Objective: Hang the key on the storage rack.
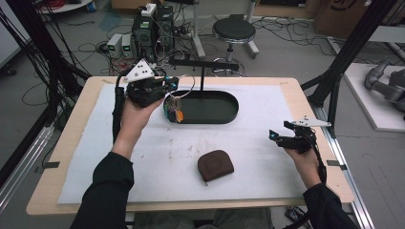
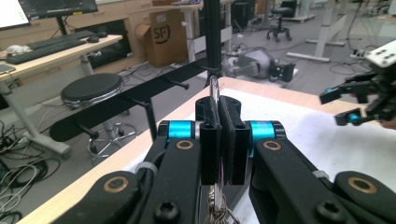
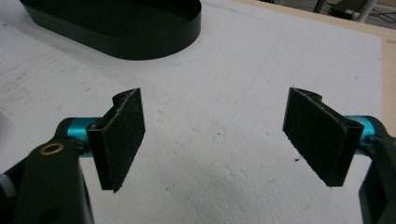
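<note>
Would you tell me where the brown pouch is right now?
In the high view the brown pouch lies on the white mat, near the front edge, between both hands, before the black tray.

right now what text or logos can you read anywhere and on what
"SF": logo on the cardboard box on the floor past the table, left gripper view.
Monitor at top left: text on screen, too small to read.
Box at top right, high view: dark mark, cut off, unreadable.

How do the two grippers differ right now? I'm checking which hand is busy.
The left gripper is shut on a key ring with keys hanging below; the right gripper is open, nothing between its pads. The left is held up by the black tray; the right hangs low over the white mat. Both have black jaws.
</note>
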